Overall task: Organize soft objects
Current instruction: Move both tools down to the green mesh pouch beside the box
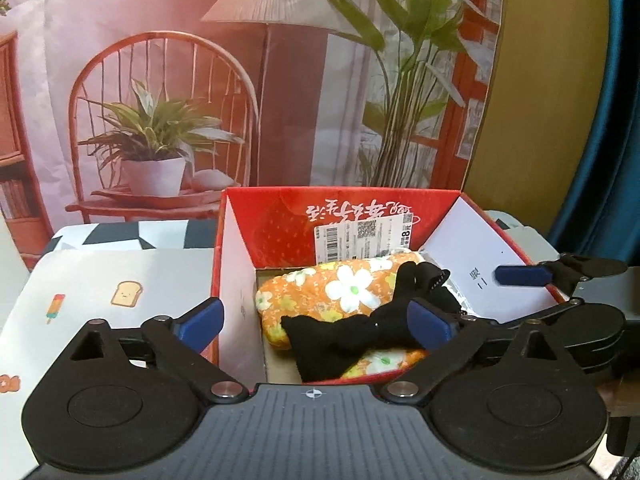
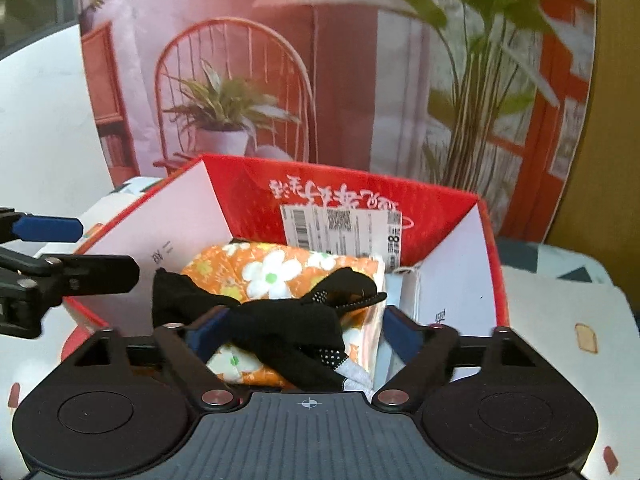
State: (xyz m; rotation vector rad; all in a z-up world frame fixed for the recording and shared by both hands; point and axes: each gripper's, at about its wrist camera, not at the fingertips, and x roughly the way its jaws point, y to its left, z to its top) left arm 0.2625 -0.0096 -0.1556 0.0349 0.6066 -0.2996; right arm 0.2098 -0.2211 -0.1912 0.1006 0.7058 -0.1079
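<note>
An open red box (image 1: 236, 264) (image 2: 490, 264) stands on the table. Inside lies an orange flowered soft pouch (image 1: 332, 292) (image 2: 264, 270) with a black sock (image 1: 348, 340) (image 2: 288, 320) draped over it. My left gripper (image 1: 316, 328) is open, its jaws spread across the box's near left corner above the sock. My right gripper (image 2: 306, 332) is open just over the sock and pouch, holding nothing. The right gripper's blue fingers (image 1: 520, 275) also show in the left wrist view at the box's right wall. The left gripper shows at the left edge of the right wrist view (image 2: 52, 229).
A white tablecloth (image 1: 100, 280) with small food prints covers the table. A printed backdrop (image 1: 240, 80) of a chair, lamp and plants hangs behind the box. A white item (image 2: 404, 300) stands against the box's right inner wall.
</note>
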